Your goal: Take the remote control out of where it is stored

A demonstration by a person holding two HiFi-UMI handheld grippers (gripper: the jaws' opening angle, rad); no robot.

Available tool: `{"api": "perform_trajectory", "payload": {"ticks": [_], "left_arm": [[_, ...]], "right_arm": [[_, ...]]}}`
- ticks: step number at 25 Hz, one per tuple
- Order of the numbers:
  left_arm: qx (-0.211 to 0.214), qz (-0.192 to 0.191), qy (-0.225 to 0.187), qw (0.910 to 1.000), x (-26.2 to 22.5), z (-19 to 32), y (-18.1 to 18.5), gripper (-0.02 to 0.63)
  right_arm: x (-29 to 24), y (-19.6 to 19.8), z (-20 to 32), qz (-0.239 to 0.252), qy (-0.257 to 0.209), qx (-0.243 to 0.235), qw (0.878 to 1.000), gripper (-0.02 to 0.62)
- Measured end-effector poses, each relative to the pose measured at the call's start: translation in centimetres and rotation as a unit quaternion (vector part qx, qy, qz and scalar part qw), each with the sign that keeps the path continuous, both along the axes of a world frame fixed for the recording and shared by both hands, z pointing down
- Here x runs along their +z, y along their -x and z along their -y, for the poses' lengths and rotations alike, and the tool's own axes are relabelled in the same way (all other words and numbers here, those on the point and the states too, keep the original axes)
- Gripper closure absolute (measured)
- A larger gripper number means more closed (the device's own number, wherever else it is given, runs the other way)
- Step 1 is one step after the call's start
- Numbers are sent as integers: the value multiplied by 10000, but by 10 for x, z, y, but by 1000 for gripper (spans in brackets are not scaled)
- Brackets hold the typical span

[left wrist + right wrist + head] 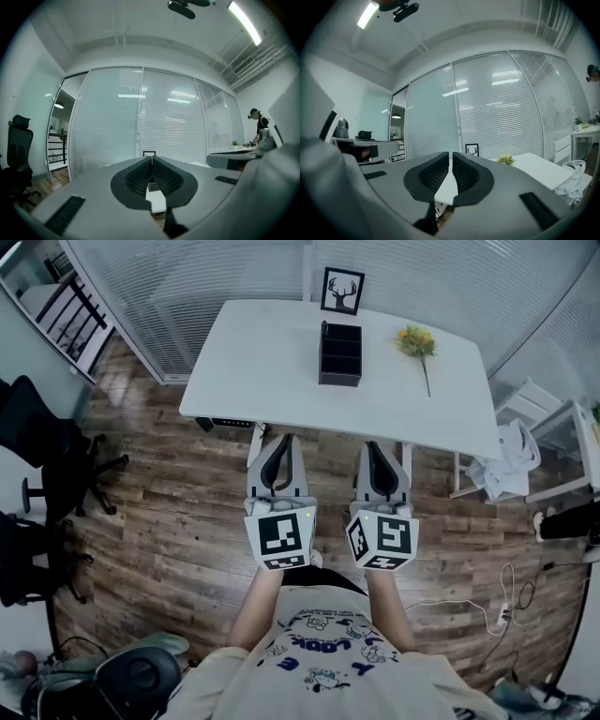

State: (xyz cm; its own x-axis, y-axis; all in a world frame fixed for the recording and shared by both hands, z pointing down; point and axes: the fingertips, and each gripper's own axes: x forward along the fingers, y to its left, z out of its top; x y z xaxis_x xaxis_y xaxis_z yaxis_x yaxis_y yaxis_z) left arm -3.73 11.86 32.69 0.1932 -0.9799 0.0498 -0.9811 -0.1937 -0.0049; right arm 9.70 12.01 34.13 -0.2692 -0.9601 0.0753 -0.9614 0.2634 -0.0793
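Black compartmented box [339,353] sits on table [281,371]; left gripper [280,439], right gripper [376,445] both closed.

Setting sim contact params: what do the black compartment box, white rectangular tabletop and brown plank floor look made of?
Black compartment box: matte, probably plastic; no glare, too small to be sure. White rectangular tabletop: smooth laminate or painted board, even soft sheen. Brown plank floor: wood or wood-look laminate, grain and plank seams visible.
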Motion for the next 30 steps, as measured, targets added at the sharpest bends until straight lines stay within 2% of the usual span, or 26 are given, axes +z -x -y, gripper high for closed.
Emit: {"api": "perform_trajectory", "payload": {"ticks": [12, 22, 30], "left_arm": [[142, -45, 151, 9998, 20, 98, -16, 588], [525, -44, 137, 9985, 21, 203, -25, 588], [710, -62, 180, 9973, 25, 280, -18, 588]], "right_arm": [[16, -15, 92, 32, 74, 139, 9999, 551], [17, -16, 190, -19, 120, 420, 9990, 552], [18, -18, 265, 29, 79, 735, 9973, 551]]}}
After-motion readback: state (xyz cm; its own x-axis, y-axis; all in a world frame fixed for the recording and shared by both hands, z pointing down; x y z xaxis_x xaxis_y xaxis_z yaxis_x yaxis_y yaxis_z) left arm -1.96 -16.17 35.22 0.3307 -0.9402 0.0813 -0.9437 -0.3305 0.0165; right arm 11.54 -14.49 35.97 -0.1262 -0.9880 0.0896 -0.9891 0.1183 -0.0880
